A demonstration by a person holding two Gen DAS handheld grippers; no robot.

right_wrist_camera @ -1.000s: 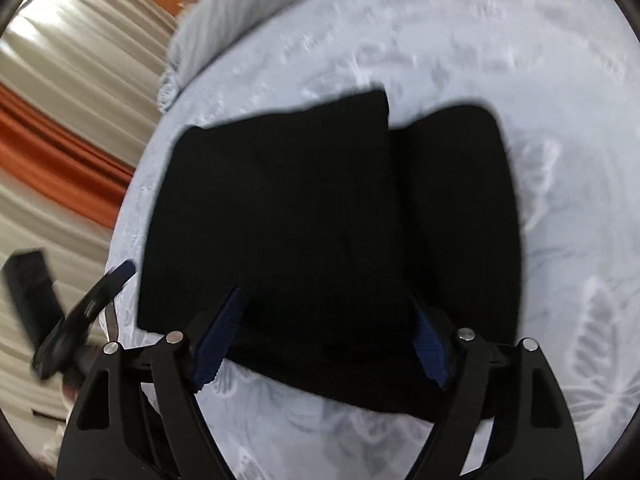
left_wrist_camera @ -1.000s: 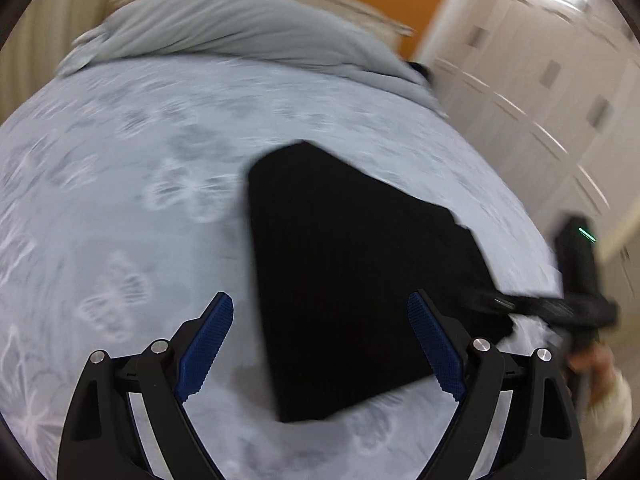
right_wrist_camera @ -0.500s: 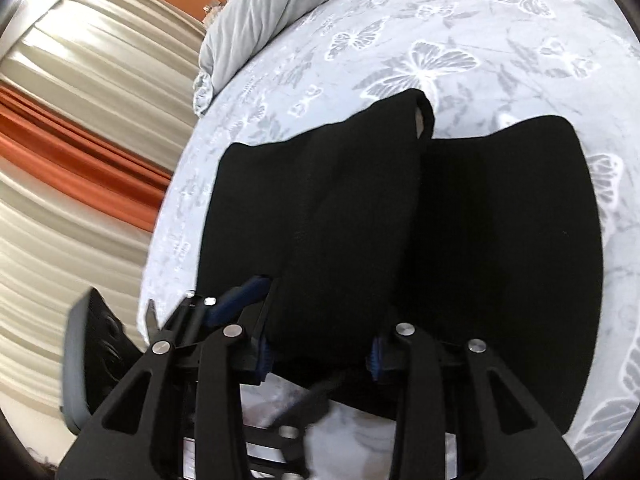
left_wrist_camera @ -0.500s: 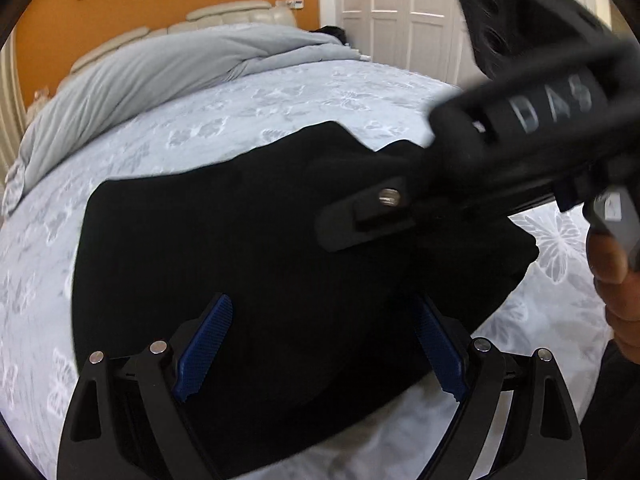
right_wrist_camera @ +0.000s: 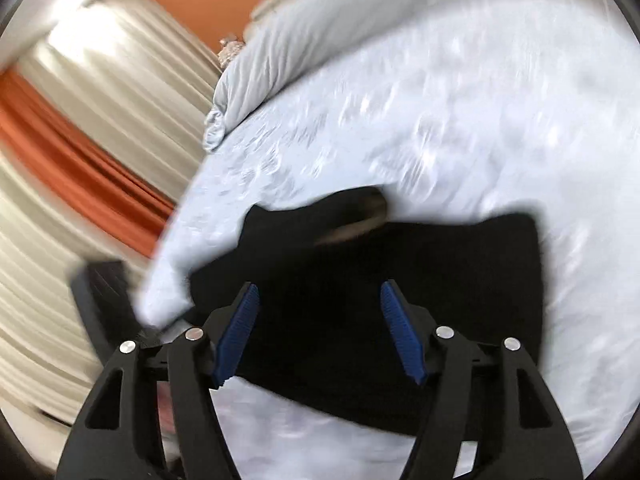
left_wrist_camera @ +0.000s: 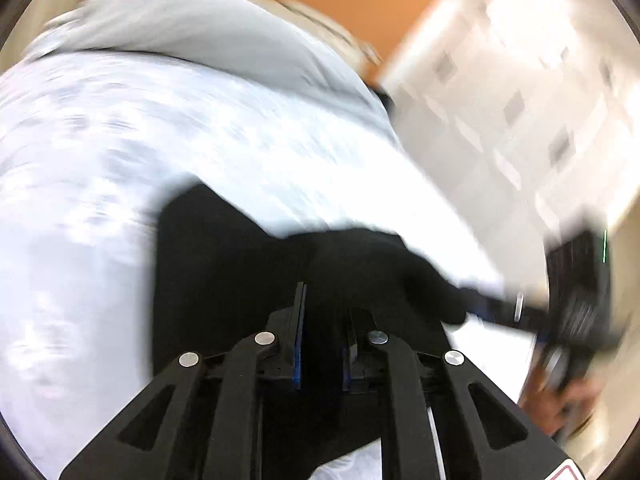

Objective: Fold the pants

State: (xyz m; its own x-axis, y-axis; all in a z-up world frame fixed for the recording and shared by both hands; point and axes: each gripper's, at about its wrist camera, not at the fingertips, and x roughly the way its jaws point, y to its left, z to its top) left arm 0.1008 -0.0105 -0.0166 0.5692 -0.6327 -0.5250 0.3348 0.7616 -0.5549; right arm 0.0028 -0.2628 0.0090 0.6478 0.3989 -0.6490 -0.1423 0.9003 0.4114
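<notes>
Bed (right_wrist_camera: 460, 128), black pants (right_wrist_camera: 360, 280) (folded), left gripper (left_wrist_camera: 322, 320) closed

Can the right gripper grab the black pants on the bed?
Probably yes. The right gripper has its jaws open right over the black folded pants on the white bedsheet, nothing between.
</notes>
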